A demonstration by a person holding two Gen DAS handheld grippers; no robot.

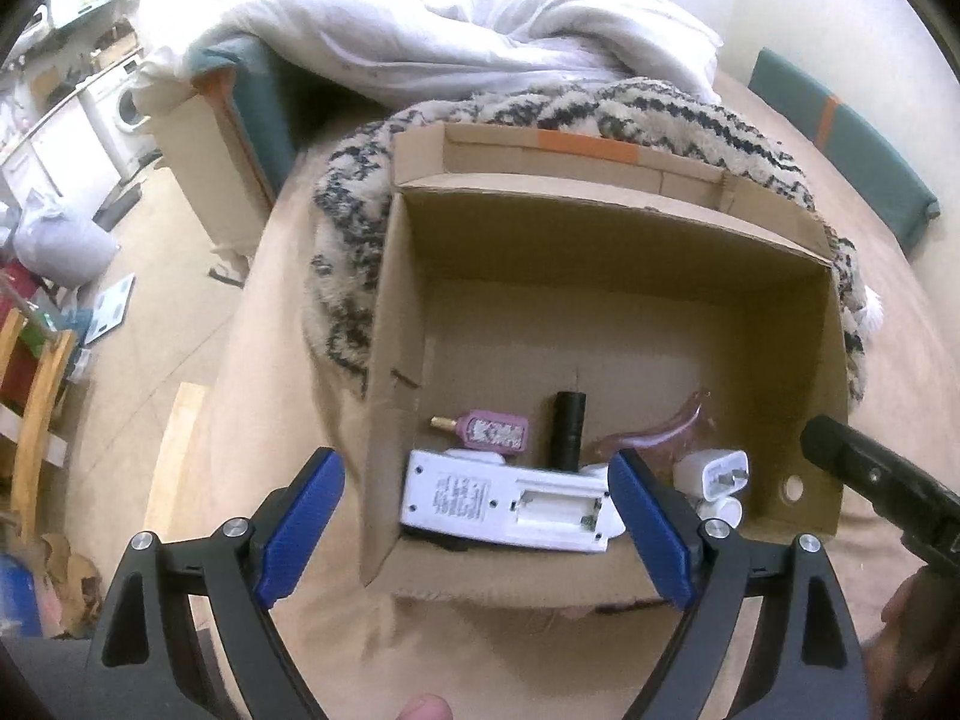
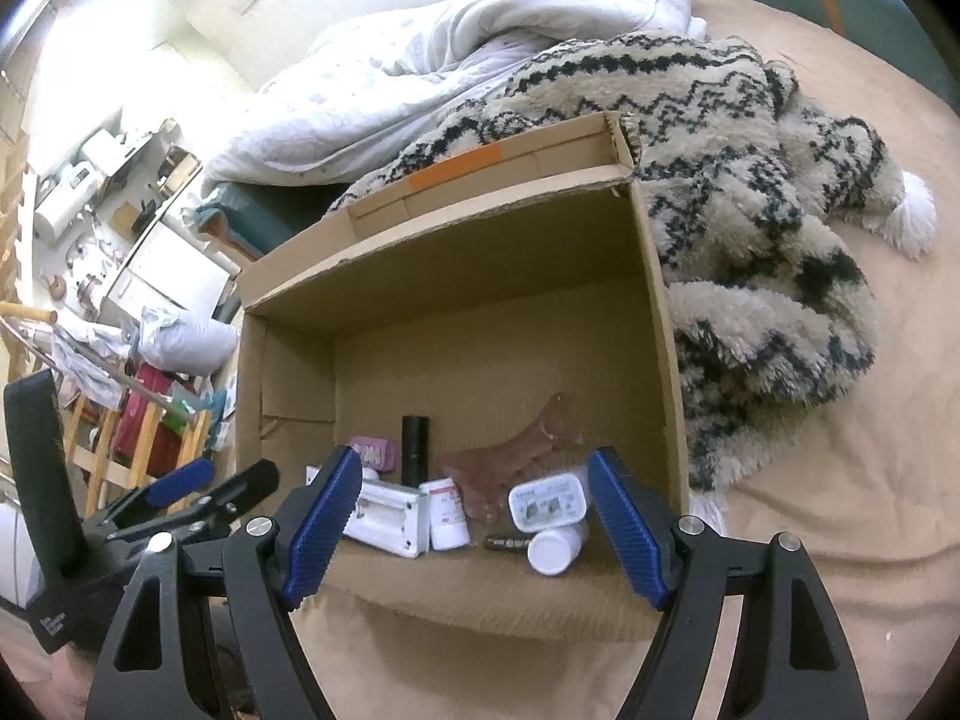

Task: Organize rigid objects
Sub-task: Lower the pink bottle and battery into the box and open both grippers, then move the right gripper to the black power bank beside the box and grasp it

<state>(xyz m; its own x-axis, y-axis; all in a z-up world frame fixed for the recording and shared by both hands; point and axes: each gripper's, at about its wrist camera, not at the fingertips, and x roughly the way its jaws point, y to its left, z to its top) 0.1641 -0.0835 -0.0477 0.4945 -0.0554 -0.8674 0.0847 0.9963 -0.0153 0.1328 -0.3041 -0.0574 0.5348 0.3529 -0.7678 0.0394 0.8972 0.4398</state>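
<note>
Blue-padded fingers of the left gripper [image 1: 477, 531] stand spread wide above the near wall of the cardboard box [image 1: 606, 228], with nothing pinched between them. Through the gap, the white remote [image 1: 510, 504] lies face down against that near wall, its open battery bay up. Just behind it, from left to right, lie a pink tag with a brass tip [image 1: 489, 431], a black cylinder [image 1: 569, 429], a clear pink scraper [image 1: 654, 435] and a white plug adapter [image 1: 717, 474], all crowded along the near side of the box floor; the far half of the floor is bare. At the right edge the other tool's black body reaches in over the box corner.

From the right wrist view, the right gripper [image 2: 474, 531] is likewise spread, holding nothing, poised over the same near wall. Between its pads show a small white bottle with red print [image 2: 447, 513], a dark battery [image 2: 507, 542], a white lidded case [image 2: 549, 501] and a white bottle lying on its side [image 2: 555, 546]. The box sits on a tan bedcover [image 2: 840, 480], with a shaggy black-and-cream blanket [image 2: 750, 210] bunched behind and to its right, and a white duvet [image 2: 450, 60] beyond.
</note>
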